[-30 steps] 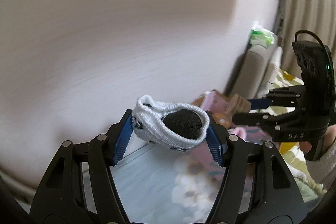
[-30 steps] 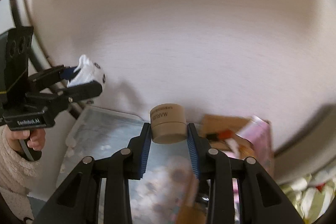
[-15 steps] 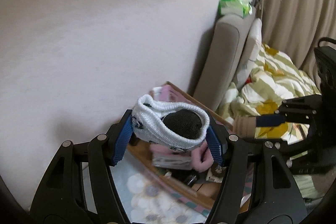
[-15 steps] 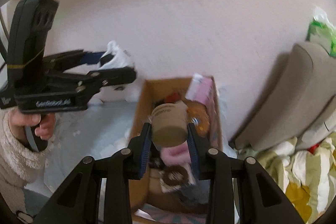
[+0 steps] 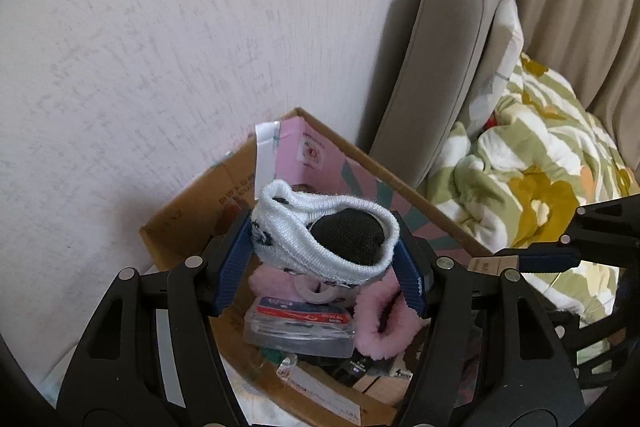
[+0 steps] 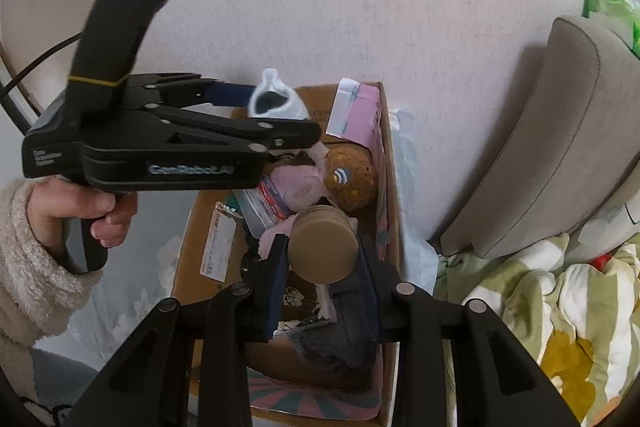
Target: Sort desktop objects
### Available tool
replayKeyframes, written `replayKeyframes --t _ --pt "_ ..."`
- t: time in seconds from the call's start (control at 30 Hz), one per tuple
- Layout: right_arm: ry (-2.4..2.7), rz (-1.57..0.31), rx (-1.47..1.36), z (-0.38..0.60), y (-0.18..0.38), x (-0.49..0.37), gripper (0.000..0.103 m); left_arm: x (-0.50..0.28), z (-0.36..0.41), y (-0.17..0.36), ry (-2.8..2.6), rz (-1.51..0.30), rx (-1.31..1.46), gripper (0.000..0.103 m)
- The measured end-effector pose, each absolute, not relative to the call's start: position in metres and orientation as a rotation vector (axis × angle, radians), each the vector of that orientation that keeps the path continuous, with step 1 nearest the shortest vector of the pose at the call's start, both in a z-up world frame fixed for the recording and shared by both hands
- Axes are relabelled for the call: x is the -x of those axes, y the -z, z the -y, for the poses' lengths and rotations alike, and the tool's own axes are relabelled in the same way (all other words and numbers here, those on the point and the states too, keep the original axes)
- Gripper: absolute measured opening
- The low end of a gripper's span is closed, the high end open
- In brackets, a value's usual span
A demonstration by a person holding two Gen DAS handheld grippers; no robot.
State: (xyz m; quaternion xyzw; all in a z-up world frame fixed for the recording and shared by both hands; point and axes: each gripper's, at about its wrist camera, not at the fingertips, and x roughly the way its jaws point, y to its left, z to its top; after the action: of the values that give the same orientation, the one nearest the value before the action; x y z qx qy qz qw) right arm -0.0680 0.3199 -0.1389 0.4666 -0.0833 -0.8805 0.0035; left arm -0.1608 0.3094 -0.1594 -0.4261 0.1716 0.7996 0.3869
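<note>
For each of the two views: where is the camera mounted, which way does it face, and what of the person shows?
Left wrist: on the left gripper, looking down past a white sock into the cardboard box; no body.
Right wrist: on the right gripper, looking down past a tan jar into that box; left hand and fleece sleeve.
Shared: box, sock, jar, both grippers, grey headboard.

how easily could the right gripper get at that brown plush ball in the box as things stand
Probably not yet. The right gripper is shut on the tan jar, so its jaws are full. The brown plush ball lies uncovered in the cardboard box just beyond it.
</note>
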Motion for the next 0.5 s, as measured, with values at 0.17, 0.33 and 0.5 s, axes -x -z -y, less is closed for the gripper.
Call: replayKeyframes --t 0.17,0.33,0.5 --pt "2.731 0.254 -1.530 -0.318 0.147 0.067 0.072 0.169 -0.313 0.171 -2.066 -0.392 1.172 0.103" --pt "2.768 0.341 -1.452 -0.326 0.145 0.057 0.098 0.176 -0.304 0.173 -2.074 -0.315 1.223 0.103" --pt "2.778 0.388 -1.467 -0.329 0.145 0.050 0.102 0.174 -0.295 0.165 -2.097 -0.316 1.223 0.103"
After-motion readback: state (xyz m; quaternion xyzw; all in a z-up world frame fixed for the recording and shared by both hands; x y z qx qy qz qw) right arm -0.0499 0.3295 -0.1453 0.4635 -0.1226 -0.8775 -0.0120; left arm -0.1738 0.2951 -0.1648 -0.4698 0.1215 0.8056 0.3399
